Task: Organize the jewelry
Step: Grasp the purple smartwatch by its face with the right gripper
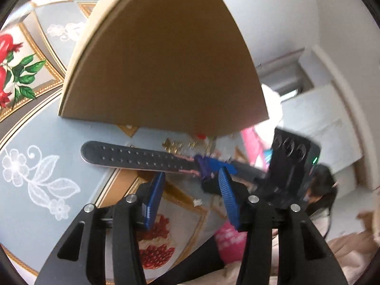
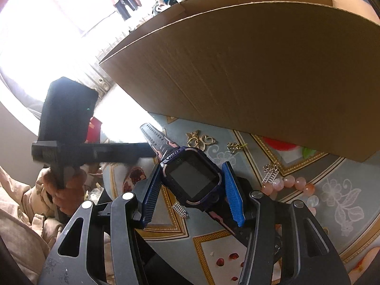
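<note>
A dark smartwatch [image 2: 192,180] with purple and pink trim sits between the blue pads of my right gripper [image 2: 192,166], which is shut on its case just above the table. Its perforated black strap [image 1: 133,158] sticks out to the left. My left gripper [image 1: 192,172] stands open right beside that strap, with nothing pressed between its pads. On the cloth lie gold filigree pieces [image 2: 200,139], a small gold piece [image 2: 235,146], a silver ladder earring [image 2: 270,173] and a pink bead bracelet [image 2: 292,182].
A big open cardboard box [image 2: 249,71] stands close behind the jewelry on the pale blue flowered tablecloth [image 1: 35,166]. A small silver piece [image 2: 180,209] lies under the watch. A person's beige clothing [image 2: 21,213] is at the table's near edge.
</note>
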A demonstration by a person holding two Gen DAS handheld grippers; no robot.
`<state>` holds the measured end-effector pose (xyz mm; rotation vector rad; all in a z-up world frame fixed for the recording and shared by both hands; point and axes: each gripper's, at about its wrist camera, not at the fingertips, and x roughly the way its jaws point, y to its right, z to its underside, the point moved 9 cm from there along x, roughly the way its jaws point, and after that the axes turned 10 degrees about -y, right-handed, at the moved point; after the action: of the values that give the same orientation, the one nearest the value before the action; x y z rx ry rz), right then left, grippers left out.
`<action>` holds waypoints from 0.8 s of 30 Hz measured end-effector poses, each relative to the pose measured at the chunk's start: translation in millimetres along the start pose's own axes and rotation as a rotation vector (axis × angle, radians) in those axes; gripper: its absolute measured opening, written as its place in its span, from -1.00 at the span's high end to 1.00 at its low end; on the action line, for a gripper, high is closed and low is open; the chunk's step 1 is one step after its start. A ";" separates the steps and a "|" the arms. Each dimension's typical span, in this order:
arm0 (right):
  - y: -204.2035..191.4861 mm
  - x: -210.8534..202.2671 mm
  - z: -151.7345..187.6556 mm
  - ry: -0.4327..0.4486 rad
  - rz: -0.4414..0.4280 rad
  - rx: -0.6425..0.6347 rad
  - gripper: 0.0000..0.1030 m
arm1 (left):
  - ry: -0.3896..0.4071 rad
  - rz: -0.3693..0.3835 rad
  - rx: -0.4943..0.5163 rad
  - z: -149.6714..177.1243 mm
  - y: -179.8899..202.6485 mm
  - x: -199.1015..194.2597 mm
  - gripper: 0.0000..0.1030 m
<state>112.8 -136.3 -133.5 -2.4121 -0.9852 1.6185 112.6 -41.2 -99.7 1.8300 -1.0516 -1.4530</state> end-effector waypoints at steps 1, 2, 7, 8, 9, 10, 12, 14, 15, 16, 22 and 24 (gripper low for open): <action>1.0 0.2 1.0 0.005 -0.004 0.001 0.07 | 0.011 0.018 -0.025 -2.9 -1.5 -1.0 0.11; 1.7 -0.2 2.2 0.009 -0.006 -0.001 0.07 | 0.023 0.026 -0.041 -5.5 -3.6 -2.1 0.11; 2.3 -4.0 6.4 0.029 0.024 -0.029 0.06 | 0.077 -0.034 -0.045 -16.7 -4.8 -4.6 0.14; 1.3 -4.6 6.0 0.032 0.033 -0.034 0.06 | 0.086 -0.065 -0.037 -18.6 -4.8 -4.4 0.17; 1.3 -4.9 6.2 0.035 0.050 -0.044 0.06 | 0.092 -0.094 -0.029 -18.9 -6.0 -4.7 0.18; 1.0 -5.3 6.8 0.038 0.068 -0.054 0.06 | 0.094 -0.126 -0.020 -18.3 -7.6 -6.0 0.26; -1.0 -4.9 7.9 0.041 0.117 -0.080 0.06 | 0.087 -0.217 0.004 -15.2 -14.7 -8.9 0.54; -4.2 -4.1 10.0 0.045 0.188 -0.120 0.06 | 0.081 -0.310 0.044 -13.6 -15.4 -7.9 0.78; -5.9 -3.7 10.5 0.047 0.210 -0.131 0.06 | 0.086 -0.333 0.064 -13.3 -12.5 -7.6 0.82; -7.2 -3.6 11.7 0.048 0.225 -0.142 0.06 | 0.091 -0.345 0.079 -13.4 -9.5 -5.7 0.88; -7.7 -7.6 16.3 0.060 0.216 -0.147 0.06 | 0.138 -0.459 0.257 -8.9 25.9 -7.3 0.94; -9.6 -8.2 18.2 0.056 0.233 -0.162 0.05 | 0.151 -0.488 0.308 -7.7 36.2 -5.6 0.95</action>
<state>90.9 -138.3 -131.2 -2.7557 -0.8873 1.5836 111.3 -55.8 -65.3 2.5080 -0.8212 -1.4390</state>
